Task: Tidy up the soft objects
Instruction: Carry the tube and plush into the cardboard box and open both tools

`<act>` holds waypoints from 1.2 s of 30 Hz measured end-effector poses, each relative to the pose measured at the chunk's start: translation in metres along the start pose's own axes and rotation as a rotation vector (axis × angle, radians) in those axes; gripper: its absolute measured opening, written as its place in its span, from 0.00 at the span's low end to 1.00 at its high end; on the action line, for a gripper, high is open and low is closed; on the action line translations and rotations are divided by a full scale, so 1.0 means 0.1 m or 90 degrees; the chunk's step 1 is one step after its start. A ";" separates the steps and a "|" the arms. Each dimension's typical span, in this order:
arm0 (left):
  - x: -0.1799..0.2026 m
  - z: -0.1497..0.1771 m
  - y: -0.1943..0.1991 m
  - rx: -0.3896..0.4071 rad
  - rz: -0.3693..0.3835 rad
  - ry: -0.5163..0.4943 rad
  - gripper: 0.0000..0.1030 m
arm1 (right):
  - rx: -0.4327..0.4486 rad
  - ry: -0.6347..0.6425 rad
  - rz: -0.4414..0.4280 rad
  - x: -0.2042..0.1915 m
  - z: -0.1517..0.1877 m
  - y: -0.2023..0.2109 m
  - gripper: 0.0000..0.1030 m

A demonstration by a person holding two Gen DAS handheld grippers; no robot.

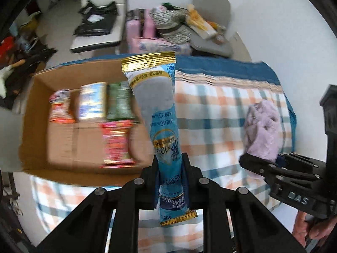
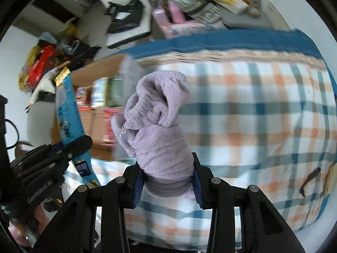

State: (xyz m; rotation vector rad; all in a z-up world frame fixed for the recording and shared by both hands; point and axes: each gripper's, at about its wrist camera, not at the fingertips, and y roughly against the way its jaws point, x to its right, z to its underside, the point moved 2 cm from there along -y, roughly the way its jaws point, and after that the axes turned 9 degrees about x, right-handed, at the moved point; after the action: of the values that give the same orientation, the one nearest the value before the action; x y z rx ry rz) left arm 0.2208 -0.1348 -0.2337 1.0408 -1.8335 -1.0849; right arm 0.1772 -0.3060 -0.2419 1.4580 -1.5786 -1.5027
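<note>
Now left gripper [image 1: 171, 169] fingers pinch the blue sachet [image 1: 160, 113]; right gripper [image 2: 167, 174] fingers clamp the lilac cloth [image 2: 155, 122].

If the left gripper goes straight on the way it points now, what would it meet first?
Probably the cardboard box. The left gripper, shut on the blue sachet, points along the checked cloth toward the box's right end. Depth is unclear, so it might pass just beside that end.
</note>
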 end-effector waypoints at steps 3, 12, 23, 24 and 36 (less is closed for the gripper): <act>-0.53 -0.06 0.15 0.013 -0.036 0.035 0.15 | 0.000 0.022 -0.020 -0.53 -0.03 -0.07 0.40; -1.71 -0.12 0.16 0.006 -0.072 0.124 0.15 | -0.026 0.070 0.003 -1.82 -0.06 -0.65 0.40; -2.24 -0.15 -0.26 -0.046 -0.060 0.131 0.15 | -0.075 0.069 0.017 -2.36 -0.03 -1.39 0.40; -2.26 -0.15 -0.29 -0.051 -0.058 0.130 0.15 | -0.078 0.067 0.017 -2.35 -0.03 -1.46 0.40; -2.41 -0.08 -0.97 -0.156 -0.030 0.120 0.15 | -0.126 0.042 0.025 -2.27 -0.02 -2.11 0.41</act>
State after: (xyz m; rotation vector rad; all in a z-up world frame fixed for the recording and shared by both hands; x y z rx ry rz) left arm 0.3465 0.0502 -0.3659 1.0070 -1.4918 -1.1646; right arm 0.3166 -0.0593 -0.3684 1.3437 -1.3705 -1.5250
